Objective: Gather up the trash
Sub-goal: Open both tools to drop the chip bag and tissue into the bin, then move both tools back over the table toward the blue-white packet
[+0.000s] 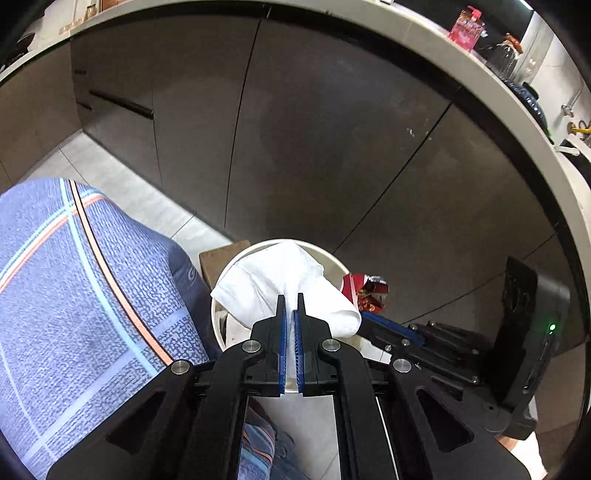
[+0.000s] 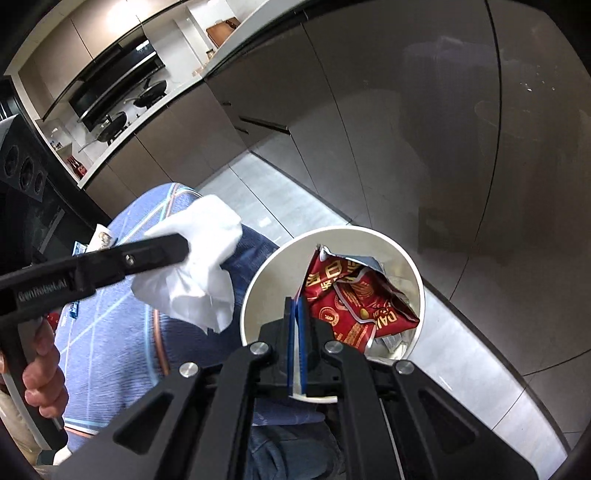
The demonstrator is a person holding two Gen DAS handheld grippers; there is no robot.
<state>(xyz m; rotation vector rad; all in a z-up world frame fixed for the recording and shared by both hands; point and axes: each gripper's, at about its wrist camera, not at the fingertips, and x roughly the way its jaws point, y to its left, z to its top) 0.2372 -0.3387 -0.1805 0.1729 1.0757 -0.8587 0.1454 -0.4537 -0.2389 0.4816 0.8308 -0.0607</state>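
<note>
My left gripper (image 1: pixel 291 295) is shut on a crumpled white tissue (image 1: pixel 284 284) and holds it above the round white trash bin (image 1: pixel 236 262) on the floor. In the right wrist view the left gripper (image 2: pixel 181 247) shows from the side, with the tissue (image 2: pixel 201 273) hanging left of the bin (image 2: pixel 258 280). My right gripper (image 2: pixel 294 300) is shut on a red snack wrapper (image 2: pixel 354 306) and holds it over the bin's opening. The wrapper (image 1: pixel 364 291) and the right gripper's finger (image 1: pixel 391 326) also show in the left wrist view, right of the bin.
Grey cabinet doors (image 1: pixel 314 129) stand right behind the bin under a white countertop (image 1: pixel 424 37) with a pink packet (image 1: pixel 466 27) and bottles. The person's blue-clad leg (image 1: pixel 81 280) is left of the bin. A brown box (image 1: pixel 218 258) sits behind it. The floor is light tile (image 2: pixel 258 199).
</note>
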